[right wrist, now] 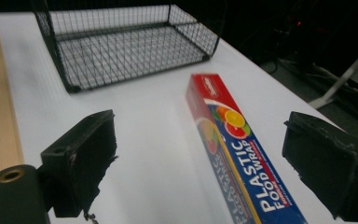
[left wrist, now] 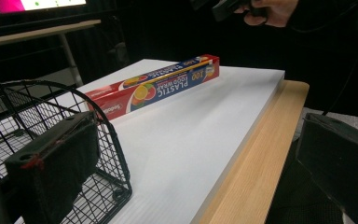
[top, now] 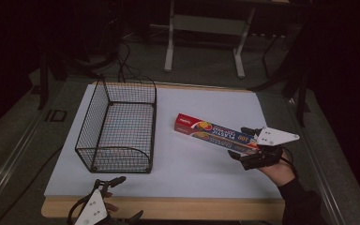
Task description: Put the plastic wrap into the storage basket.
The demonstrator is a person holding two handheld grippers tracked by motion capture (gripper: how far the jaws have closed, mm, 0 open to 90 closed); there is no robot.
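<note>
the right gripper [top: 243,143] hovers over the near end of the plastic wrap box [top: 214,133], its jaws spread wide with one on each side of the carton and touching nothing; in the right gripper view the box [right wrist: 235,149] runs lengthwise between the two black pads. the box lies flat on the white board [top: 201,103], right of centre, angled so its red end points toward the wire basket [top: 117,126]. the basket stands apart from it on the board's left half. the left gripper [top: 124,197] sits low at the wooden table edge [top: 168,208], in front of the basket's near corner, jaws parted and holding nothing.
</note>
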